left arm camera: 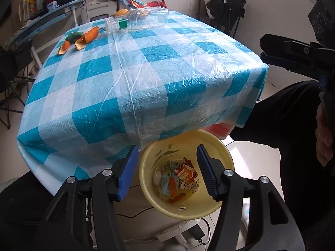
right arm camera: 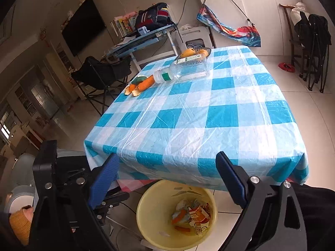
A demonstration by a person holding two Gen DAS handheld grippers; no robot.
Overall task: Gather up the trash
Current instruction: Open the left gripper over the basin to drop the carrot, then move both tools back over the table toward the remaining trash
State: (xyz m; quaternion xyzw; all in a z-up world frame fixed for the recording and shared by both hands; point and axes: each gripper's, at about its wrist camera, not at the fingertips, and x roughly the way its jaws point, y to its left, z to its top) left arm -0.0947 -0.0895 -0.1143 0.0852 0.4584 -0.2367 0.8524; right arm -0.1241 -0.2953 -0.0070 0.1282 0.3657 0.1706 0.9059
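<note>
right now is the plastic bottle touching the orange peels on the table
Cannot tell. In the right wrist view the plastic bottle's cap overlaps the nearest of the orange peels; in the left wrist view a narrow strip of tablecloth seems to separate them.

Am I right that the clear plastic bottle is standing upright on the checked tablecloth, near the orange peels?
Not quite: the clear plastic bottle lies on its side, as the right wrist view shows. It is on the checked tablecloth, near the orange peels.

Left gripper (left arm camera: 167, 171) and right gripper (right arm camera: 167, 179) both angle downward, jaws apart, nothing gripped between either pair.
</note>
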